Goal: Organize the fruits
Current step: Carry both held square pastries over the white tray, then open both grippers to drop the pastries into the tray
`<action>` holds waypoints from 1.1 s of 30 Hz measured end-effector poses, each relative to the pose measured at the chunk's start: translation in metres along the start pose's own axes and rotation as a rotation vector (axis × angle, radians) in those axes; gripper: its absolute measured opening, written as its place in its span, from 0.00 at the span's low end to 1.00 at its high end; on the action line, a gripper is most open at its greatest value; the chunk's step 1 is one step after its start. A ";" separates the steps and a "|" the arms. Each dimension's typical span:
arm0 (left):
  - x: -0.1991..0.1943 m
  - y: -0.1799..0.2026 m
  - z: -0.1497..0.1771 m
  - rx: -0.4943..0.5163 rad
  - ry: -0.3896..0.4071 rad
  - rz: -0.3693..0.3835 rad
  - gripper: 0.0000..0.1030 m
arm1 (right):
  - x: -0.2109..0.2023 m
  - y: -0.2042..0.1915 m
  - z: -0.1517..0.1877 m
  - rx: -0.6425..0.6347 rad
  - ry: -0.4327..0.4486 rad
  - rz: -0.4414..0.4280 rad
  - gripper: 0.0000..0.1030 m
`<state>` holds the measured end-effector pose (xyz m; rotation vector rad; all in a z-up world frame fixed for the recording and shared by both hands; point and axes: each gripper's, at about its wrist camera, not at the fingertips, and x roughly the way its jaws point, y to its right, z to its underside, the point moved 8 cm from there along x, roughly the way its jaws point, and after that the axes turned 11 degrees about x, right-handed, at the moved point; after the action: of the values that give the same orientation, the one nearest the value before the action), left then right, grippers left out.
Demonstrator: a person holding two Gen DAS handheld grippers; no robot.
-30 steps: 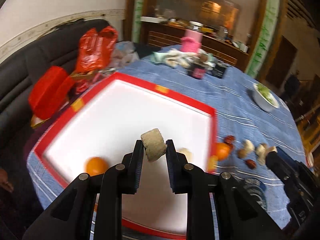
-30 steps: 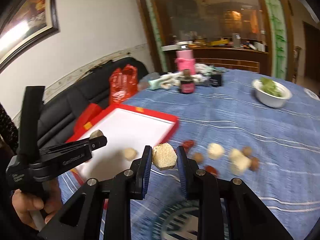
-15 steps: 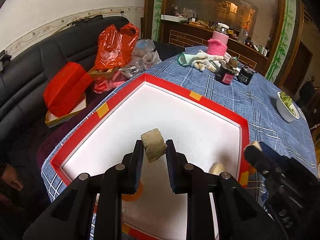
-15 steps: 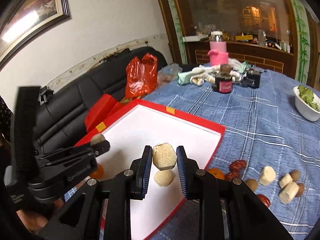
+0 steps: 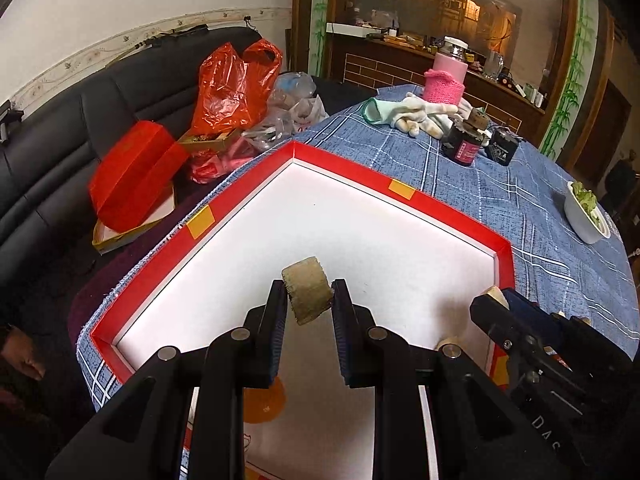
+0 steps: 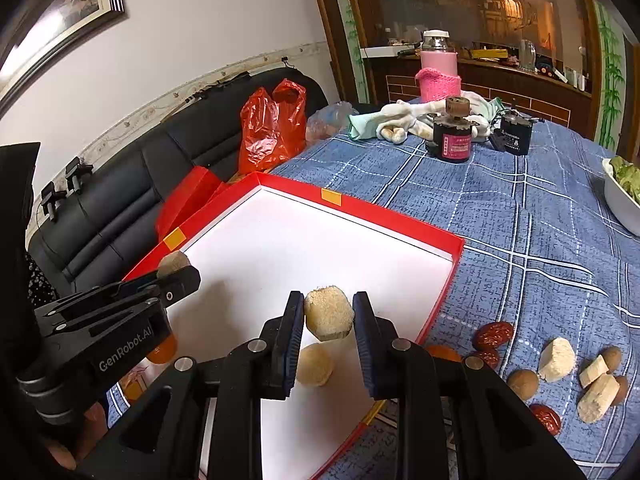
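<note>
Left wrist view: the left gripper (image 5: 308, 300) is clenching a tan fruit chunk (image 5: 307, 293) in its jaws above the red-rimmed tray (image 5: 402, 192)

Right wrist view: the right gripper (image 6: 328, 314) is gripping a pale chunk (image 6: 329, 317) over the tray's near edge, another piece (image 6: 314, 364) lying beneath

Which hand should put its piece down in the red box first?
Probably the left. The left tool holds its beige chunk over bare white floor of the red box. The right tool holds a chunk above one already lying there.
</note>
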<state>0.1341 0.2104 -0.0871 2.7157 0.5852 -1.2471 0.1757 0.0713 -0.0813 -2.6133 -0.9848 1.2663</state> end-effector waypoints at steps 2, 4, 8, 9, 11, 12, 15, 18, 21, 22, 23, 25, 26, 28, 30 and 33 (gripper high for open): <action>0.002 -0.001 0.000 -0.003 -0.005 -0.001 0.20 | 0.001 -0.001 0.000 0.000 -0.001 0.002 0.24; 0.004 -0.002 0.000 -0.007 -0.010 0.001 0.20 | 0.003 -0.002 0.000 0.000 -0.007 0.004 0.24; 0.005 -0.001 0.001 -0.007 -0.017 0.002 0.20 | 0.006 -0.004 0.000 -0.003 -0.010 0.005 0.24; 0.006 -0.001 0.001 -0.006 -0.017 0.000 0.20 | 0.006 -0.004 0.000 -0.003 -0.011 0.007 0.24; 0.007 -0.001 0.001 -0.008 -0.022 -0.001 0.20 | 0.007 -0.004 0.000 -0.003 -0.015 0.011 0.24; 0.007 -0.001 0.001 -0.010 -0.024 -0.002 0.20 | 0.008 -0.004 0.000 -0.003 -0.018 0.013 0.24; 0.008 -0.004 0.001 -0.029 -0.035 -0.011 0.20 | 0.012 -0.003 -0.001 0.005 -0.030 0.024 0.24; 0.011 -0.007 0.004 -0.064 -0.076 0.006 0.26 | 0.017 -0.001 0.000 0.008 -0.060 0.044 0.29; 0.007 -0.009 0.006 -0.078 -0.078 -0.020 0.65 | 0.005 0.003 0.000 0.030 -0.037 0.027 0.55; 0.002 -0.008 0.005 -0.077 -0.056 -0.035 0.68 | -0.002 0.006 -0.001 0.037 -0.024 0.027 0.65; -0.002 -0.007 0.005 -0.075 -0.038 -0.041 0.68 | -0.008 0.008 0.000 0.044 -0.014 0.025 0.67; -0.011 -0.001 0.003 -0.062 -0.014 -0.039 0.68 | -0.029 0.017 0.000 0.061 0.024 0.014 0.67; -0.017 0.005 0.003 -0.048 0.001 -0.026 0.68 | -0.045 0.025 0.001 0.069 0.058 0.011 0.67; -0.026 0.013 0.002 -0.035 0.027 -0.015 0.68 | -0.069 0.044 0.006 0.087 0.099 0.022 0.67; -0.039 0.027 0.003 -0.018 0.074 0.014 0.68 | -0.094 0.074 0.015 0.126 0.129 0.055 0.68; -0.050 0.049 0.006 0.021 0.102 0.065 0.68 | -0.111 0.121 0.038 0.182 0.099 0.114 0.67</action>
<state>0.1195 0.1485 -0.0570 2.8054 0.4927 -1.1116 0.1603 -0.0964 -0.0703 -2.5939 -0.6794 1.1747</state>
